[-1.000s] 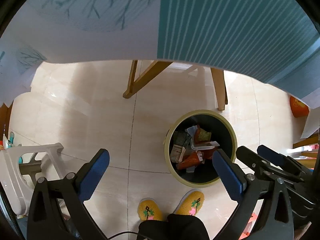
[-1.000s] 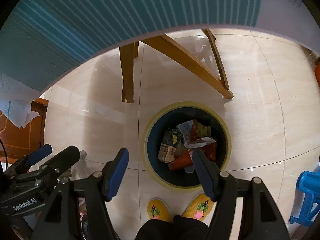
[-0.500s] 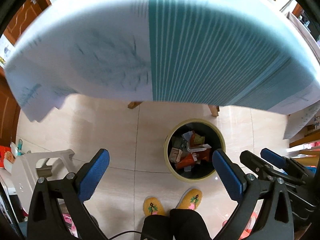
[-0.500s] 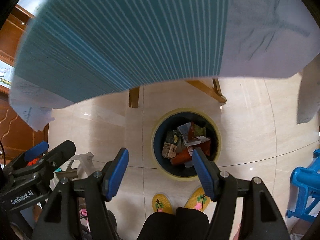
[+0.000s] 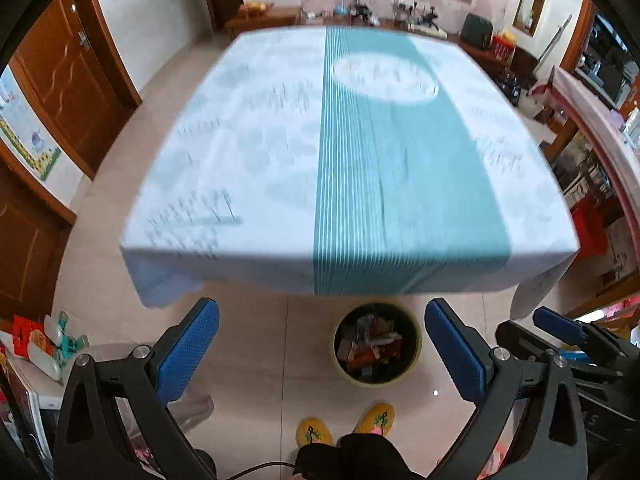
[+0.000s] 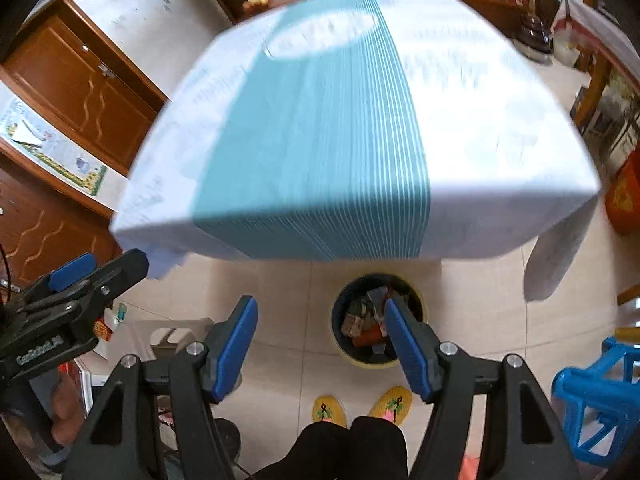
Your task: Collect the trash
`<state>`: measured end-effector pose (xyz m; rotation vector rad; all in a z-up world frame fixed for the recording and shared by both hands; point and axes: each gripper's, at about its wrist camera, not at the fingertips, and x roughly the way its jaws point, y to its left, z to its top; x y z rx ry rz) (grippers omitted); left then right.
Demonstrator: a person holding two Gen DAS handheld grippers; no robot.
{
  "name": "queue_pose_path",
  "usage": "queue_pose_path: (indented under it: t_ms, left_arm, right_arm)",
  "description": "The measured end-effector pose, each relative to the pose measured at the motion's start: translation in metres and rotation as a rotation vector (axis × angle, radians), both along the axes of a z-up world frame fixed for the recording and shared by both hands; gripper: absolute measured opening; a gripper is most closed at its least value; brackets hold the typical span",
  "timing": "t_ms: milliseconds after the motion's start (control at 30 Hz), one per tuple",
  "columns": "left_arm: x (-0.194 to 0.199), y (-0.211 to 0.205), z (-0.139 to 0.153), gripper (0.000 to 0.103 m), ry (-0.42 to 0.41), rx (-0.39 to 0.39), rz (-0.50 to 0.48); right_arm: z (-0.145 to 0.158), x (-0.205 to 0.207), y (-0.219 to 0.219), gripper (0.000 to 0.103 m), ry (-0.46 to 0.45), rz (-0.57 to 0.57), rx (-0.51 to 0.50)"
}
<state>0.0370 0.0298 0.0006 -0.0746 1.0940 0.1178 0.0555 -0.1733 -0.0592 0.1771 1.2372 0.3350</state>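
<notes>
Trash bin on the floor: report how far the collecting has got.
Done: the bin holds a heap of wrappers and cartons. In hand: nothing, since the left gripper and right gripper are both open and empty. Left: the blurred tablecloth shows no visible litter, so little or nothing seems to remain.

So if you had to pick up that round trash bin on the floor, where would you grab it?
By its yellow rim, coming straight down from above. The trash bin stands upright with its mouth open, so one claw pad can slip inside the wall. The near side is best; the table overhangs the far side.
</notes>
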Motion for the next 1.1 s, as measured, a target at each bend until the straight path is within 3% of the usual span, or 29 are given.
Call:
queue_pose_path:
  t_ms: [233,500,700,1100]
  left_arm:
    - [0.007,0.002,0.075,0.102,-0.088,0.024,0.017]
    - [0.014,-0.006,0.132,0.102,-0.199,0.015,0.014]
    - [0.016,-0.01,0.141,0.102,-0.227,0.003,0.018]
    - [0.014,-0.024,0.143,0.102,-0.247,0.007,-0.015]
  right_arm:
    - [0.094,0.011,-0.007,0.066,-0.136,-0.027,0.019]
    - [0.16,0.018,-0.008,0.066,-0.258,-0.027,0.027]
    - [0.178,0.017,-0.007,0.066,-0.324,-0.03,0.004]
    - [0.181,0.015,-0.013,0.066,-0.342,-0.046,-0.004]
